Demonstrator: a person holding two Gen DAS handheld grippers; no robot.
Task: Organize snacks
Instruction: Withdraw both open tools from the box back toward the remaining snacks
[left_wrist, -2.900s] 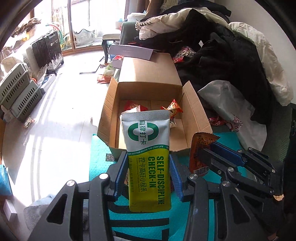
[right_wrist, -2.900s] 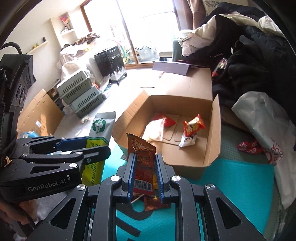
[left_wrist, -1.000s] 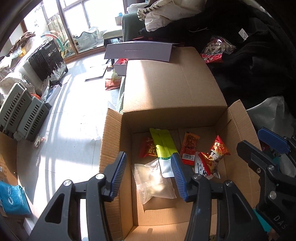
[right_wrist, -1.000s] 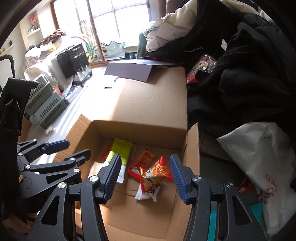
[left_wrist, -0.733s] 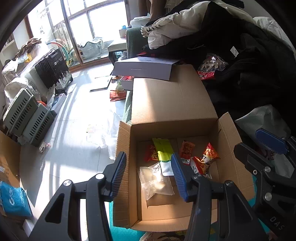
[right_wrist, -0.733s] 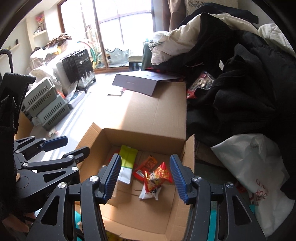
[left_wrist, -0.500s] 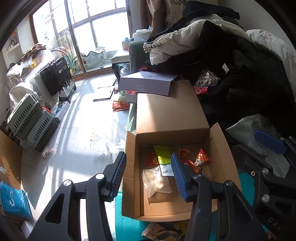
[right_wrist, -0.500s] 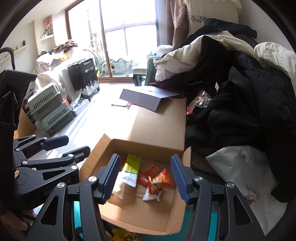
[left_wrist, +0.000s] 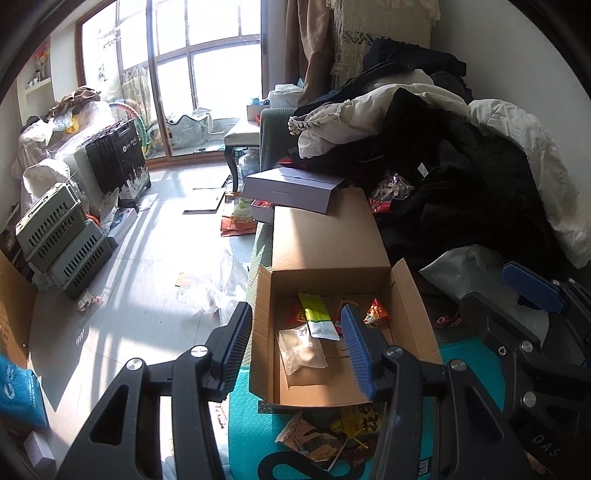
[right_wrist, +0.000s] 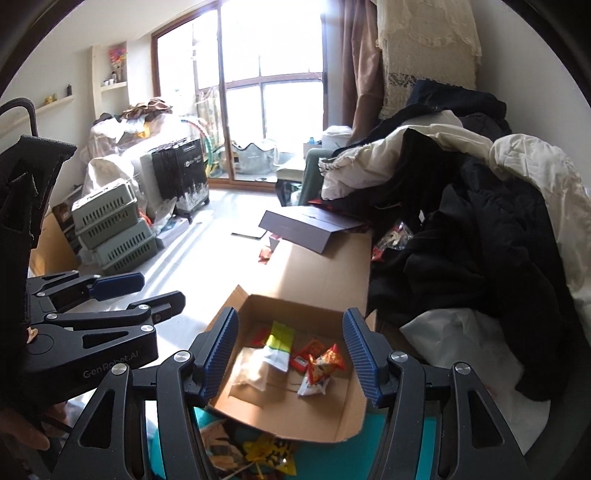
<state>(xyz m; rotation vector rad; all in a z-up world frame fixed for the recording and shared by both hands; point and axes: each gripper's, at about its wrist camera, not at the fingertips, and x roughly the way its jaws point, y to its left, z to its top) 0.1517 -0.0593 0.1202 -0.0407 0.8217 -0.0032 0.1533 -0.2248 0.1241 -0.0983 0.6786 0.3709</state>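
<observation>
An open cardboard box (left_wrist: 410, 325) (right_wrist: 347, 417) sits on a teal mat. Inside lie a green-and-white snack pouch (left_wrist: 317, 317) (right_wrist: 279, 347), a clear bag (left_wrist: 301, 349) (right_wrist: 251, 371), an orange-red packet (right_wrist: 308, 352) and a red-orange chip bag (left_wrist: 376, 314) (right_wrist: 321, 369). Several loose snack packets (left_wrist: 328, 432) (right_wrist: 258, 450) lie on the mat in front of the box. My left gripper (left_wrist: 295, 350) is open and empty, above the box's near left edge. My right gripper (right_wrist: 291, 358) is open and empty, above the box. Each gripper shows in the other's view.
A heap of dark and white clothes (left_wrist: 461, 155) fills the right side. A white plastic bag (right_wrist: 472, 354) lies right of the box. A purple flat box (left_wrist: 291, 188) rests on the far flap. Grey crates (left_wrist: 59, 236) and a black suitcase (left_wrist: 118, 162) stand left on the floor.
Both grippers have let go of their snack packs, which now lie in the box. Both have pulled back and up, so the box looks smaller and loose packets on the mat show.
</observation>
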